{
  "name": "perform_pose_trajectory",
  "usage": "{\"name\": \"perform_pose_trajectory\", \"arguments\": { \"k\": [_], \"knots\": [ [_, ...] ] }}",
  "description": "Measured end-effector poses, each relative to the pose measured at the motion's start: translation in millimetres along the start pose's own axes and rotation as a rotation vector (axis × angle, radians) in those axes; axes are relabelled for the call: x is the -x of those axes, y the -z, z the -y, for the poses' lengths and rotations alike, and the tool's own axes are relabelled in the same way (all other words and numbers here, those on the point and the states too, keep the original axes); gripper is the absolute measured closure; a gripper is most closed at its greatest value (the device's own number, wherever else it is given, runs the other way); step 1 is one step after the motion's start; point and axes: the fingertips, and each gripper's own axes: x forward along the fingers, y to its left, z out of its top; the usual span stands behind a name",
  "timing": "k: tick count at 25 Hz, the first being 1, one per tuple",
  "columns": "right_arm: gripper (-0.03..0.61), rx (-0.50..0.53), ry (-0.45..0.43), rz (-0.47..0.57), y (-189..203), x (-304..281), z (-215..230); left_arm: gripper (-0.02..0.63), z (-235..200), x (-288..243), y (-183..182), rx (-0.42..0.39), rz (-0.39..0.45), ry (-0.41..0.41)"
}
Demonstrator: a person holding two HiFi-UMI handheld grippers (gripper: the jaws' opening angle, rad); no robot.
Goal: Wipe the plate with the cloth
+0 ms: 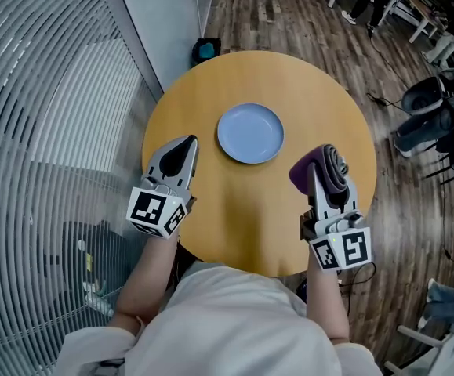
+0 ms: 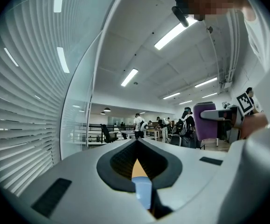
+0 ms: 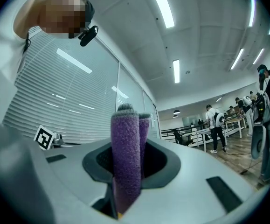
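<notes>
Here the right hand-held gripper [image 1: 325, 175] pinches fuzzy purple cloth [image 1: 302, 171], the left hand-held gripper [image 1: 185, 144] closed and empty

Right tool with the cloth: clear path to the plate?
Probably yes. The right tool is shut on the purple cloth, and only bare table lies between it and the blue plate. Left tool sits aside.

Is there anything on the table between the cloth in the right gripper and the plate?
Nothing visible. Only bare table lies between the purple cloth in the right gripper and the blue plate; the left gripper is on the plate's other side.
</notes>
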Motion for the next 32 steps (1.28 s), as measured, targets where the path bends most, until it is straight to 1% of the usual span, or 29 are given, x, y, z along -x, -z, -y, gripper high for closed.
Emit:
{"name": "perform_pose_trajectory", "arguments": {
  "k": [9, 14, 23, 28, 32],
  "knots": [
    [0.477, -0.010, 0.035, -0.040, 18, -24, 6, 0.612, -23, -30, 16, 0.014, -0.035, 0.041],
    [0.477, -0.018, 0.041, -0.069, 32, -32, 11, 0.612, -24, -45, 25, 0.022, -0.050, 0.073],
    [0.477, -0.029, 0.061, -0.111, 63, -50, 22, 0.612, -40, -68, 55, 0.047, -0.077, 0.077],
    [0.477, -0.047, 0.076, -0.131, 80, -55, 30, 0.612, -45, -77, 71, 0.044, -0.109, 0.080],
    [0.477, -0.063, 0.088, -0.151, 94, -60, 33, 0.612, -51, -85, 85, 0.059, -0.131, 0.077]
  ]
}}
